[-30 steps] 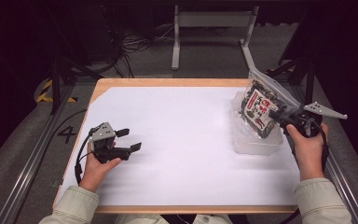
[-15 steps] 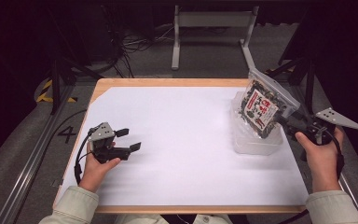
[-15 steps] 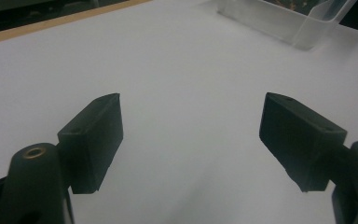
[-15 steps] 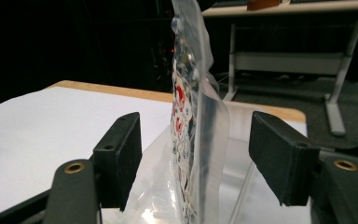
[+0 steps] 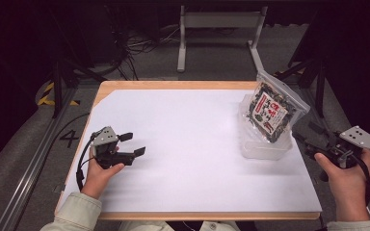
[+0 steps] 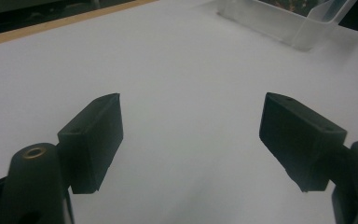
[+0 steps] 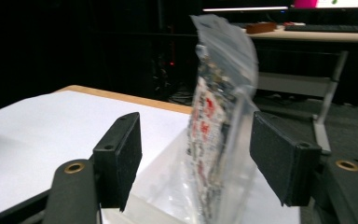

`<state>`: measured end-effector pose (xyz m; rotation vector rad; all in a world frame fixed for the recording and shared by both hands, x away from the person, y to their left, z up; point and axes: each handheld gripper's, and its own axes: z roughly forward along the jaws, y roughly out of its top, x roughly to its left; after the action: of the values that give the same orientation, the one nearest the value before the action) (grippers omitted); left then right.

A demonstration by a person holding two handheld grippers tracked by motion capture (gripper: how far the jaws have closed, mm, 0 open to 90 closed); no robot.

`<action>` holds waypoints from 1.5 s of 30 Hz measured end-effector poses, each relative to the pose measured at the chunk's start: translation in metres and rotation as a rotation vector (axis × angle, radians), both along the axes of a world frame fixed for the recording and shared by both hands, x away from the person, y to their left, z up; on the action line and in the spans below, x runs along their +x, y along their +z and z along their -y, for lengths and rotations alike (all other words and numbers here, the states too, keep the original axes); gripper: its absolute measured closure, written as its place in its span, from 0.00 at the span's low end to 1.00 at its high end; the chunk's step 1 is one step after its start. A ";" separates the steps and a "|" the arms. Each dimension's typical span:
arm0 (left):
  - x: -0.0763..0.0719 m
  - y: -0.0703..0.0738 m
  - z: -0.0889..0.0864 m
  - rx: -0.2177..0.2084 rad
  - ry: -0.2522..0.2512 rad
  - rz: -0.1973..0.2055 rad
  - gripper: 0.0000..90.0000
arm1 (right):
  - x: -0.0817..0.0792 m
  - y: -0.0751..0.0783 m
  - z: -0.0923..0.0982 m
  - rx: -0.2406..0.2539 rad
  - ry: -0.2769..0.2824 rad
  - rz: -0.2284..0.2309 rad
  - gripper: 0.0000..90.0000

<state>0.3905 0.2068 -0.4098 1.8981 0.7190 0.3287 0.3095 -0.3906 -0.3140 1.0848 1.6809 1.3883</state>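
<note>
A clear zip bag of dark snacks with a red and white label (image 5: 269, 111) stands tilted in a clear plastic tub (image 5: 265, 147) at the table's right side. My right gripper (image 5: 307, 134) sits just right of the tub, apart from the bag. Its jaws have just been opening and stand open, with nothing pressed between them. In the right gripper view the bag (image 7: 219, 116) rises ahead of the right gripper (image 7: 196, 140), inside the tub (image 7: 168, 186). My left gripper (image 5: 134, 143) rests open at the table's left, and the left gripper (image 6: 191, 126) holds nothing over the white surface.
The white table top (image 5: 188, 144) has a wooden edge (image 5: 173, 85). The tub's corner (image 6: 284, 23) shows far off in the left gripper view. Beyond the table stand a metal stand (image 5: 221, 29), cables and dark floor. A desk with a keyboard (image 7: 326, 29) is behind the bag.
My right gripper let go of the bag, opened, and drew back to the right and toward the person. The bag stayed in the tub. The left gripper kept still.
</note>
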 end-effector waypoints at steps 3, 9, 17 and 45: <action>0.000 0.000 0.001 0.000 0.002 0.002 0.25 | -0.005 0.005 -0.011 0.008 0.043 0.008 0.38; -0.002 0.001 -0.001 -0.005 0.000 0.000 0.25 | -0.005 0.008 -0.036 0.013 0.142 0.004 0.36; -0.006 0.003 -0.002 -0.009 0.000 0.002 0.25 | 0.003 0.004 -0.066 0.011 0.244 -0.006 0.32; -0.016 -0.001 -0.002 -0.003 -0.002 0.017 0.24 | 0.035 -0.090 -0.123 -0.017 0.426 -0.118 0.29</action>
<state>0.3744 0.2083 -0.4110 1.8913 0.7057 0.3415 0.3447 -0.2678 -0.4042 0.8412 2.0936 1.5883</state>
